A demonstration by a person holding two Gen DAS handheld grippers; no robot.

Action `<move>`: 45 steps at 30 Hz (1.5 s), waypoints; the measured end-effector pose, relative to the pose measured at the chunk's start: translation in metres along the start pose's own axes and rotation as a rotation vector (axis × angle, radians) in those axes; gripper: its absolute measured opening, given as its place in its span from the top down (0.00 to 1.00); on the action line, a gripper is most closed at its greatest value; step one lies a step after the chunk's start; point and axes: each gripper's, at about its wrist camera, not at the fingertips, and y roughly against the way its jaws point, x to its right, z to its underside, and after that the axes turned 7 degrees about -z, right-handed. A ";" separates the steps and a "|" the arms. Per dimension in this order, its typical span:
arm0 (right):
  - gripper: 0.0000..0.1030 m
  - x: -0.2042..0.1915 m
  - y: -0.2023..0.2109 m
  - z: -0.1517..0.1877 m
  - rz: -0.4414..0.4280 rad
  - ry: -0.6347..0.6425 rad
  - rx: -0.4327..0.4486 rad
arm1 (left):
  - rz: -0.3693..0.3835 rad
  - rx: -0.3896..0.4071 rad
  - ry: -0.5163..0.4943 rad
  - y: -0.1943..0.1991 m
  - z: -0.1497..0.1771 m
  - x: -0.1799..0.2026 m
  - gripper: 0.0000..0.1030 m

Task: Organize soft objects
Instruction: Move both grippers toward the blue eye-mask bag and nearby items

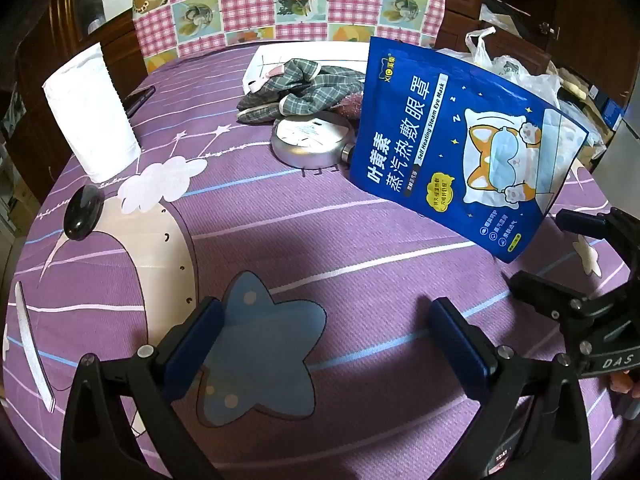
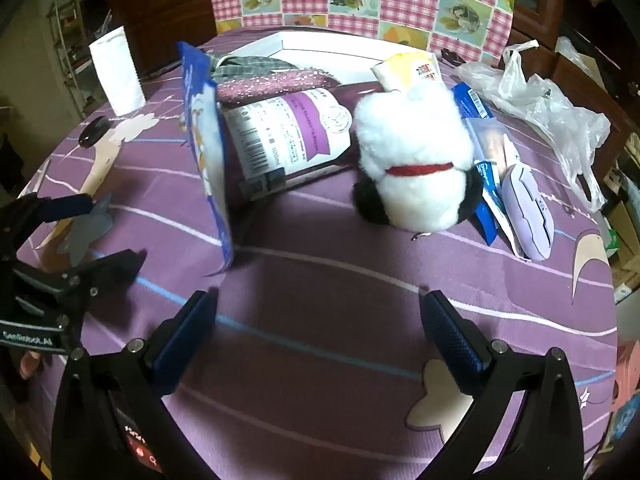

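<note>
A white plush toy (image 2: 416,160) with a red collar and black parts lies on the purple tablecloth (image 2: 320,280), ahead of my right gripper (image 2: 320,340), which is open and empty. A blue steam eye mask pouch (image 1: 460,140) stands upright; it appears edge-on as the pouch (image 2: 208,152) in the right wrist view. Grey plaid cloth (image 1: 296,88) and a pink fuzzy item (image 2: 272,82) lie by a white tray (image 1: 272,54) at the back. My left gripper (image 1: 324,344) is open over a blue star print, holding nothing.
A paper towel roll (image 1: 92,112) and a black mouse (image 1: 82,212) sit at the left. A round metal tin (image 1: 312,140), a labelled bottle (image 2: 288,132), packets with a lilac object (image 2: 528,212) and a plastic bag (image 2: 552,104) crowd the middle and right. A chequered chair back (image 1: 280,0) stands behind.
</note>
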 end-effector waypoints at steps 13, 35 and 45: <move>0.00 -0.026 0.018 0.001 -0.039 -0.005 0.121 | 0.032 0.049 -0.032 0.008 -0.009 0.012 0.01; 0.00 0.024 0.065 -0.004 -0.062 -0.172 0.361 | 0.121 0.221 0.084 0.040 -0.051 0.018 0.02; 0.00 0.015 0.072 0.002 0.044 -0.117 0.409 | 0.089 0.324 0.097 0.042 -0.038 0.014 0.02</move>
